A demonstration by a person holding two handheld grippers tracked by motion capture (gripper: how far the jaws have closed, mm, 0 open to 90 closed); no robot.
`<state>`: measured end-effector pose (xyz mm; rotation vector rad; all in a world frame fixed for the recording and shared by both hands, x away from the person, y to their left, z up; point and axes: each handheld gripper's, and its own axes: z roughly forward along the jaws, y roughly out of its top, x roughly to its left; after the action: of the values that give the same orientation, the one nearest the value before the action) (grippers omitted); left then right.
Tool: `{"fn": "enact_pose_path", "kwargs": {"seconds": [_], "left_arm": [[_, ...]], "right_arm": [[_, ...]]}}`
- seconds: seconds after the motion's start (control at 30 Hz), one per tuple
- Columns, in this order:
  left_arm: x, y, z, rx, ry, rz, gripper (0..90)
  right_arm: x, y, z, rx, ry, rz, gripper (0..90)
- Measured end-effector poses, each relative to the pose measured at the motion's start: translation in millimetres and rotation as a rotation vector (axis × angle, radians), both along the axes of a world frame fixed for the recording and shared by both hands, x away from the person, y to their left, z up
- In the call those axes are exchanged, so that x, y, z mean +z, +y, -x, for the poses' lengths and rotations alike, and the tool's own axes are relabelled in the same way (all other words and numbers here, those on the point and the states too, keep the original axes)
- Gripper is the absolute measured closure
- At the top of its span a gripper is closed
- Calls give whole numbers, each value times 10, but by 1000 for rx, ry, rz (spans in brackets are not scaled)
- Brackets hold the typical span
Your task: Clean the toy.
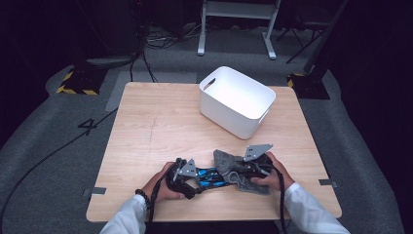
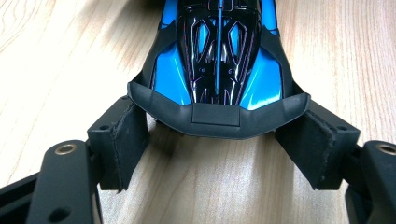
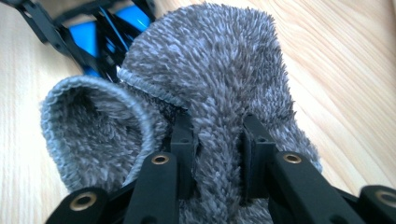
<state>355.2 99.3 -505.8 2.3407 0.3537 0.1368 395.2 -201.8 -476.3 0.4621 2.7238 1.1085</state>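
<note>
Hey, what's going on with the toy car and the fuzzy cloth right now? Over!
Left gripper shut on blue toy car. Right gripper shut on grey cloth. Nothing in the way.

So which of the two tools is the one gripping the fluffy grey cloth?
The right tool: its jaws pinch a fold of the fluffy grey cloth. The left tool clamps the blue and black toy car instead.
</note>
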Motion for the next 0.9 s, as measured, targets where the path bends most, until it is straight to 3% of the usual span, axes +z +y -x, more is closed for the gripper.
{"fn": "enact_pose_path", "kwargs": {"seconds": [0.13,0.2,0.27,0.37,0.53,0.63,0.8,0.9], "left_arm": [[0,0,-1,-1,0,0,261],[0,1,-3,-3,0,0,261],[1,1,-5,-4,0,0,260],[1,1,-7,-4,-1,0,261],[0,0,-5,-2,-1,0,260],[0,0,0,2,0,0,260],[0,4,10,10,-1,0,260],[1,9,12,11,-1,-2,260]], "right_arm": [[-85,-202,-21,-53,-1,63,714],[-115,-269,-18,-64,20,44,714],[-95,-281,-1,-65,2,56,716],[-1,-264,29,-48,1,-24,718],[113,-27,103,20,8,-124,718],[138,195,166,76,-2,-144,718],[62,499,316,155,-20,-132,718],[36,527,354,171,-23,-126,718]]}}
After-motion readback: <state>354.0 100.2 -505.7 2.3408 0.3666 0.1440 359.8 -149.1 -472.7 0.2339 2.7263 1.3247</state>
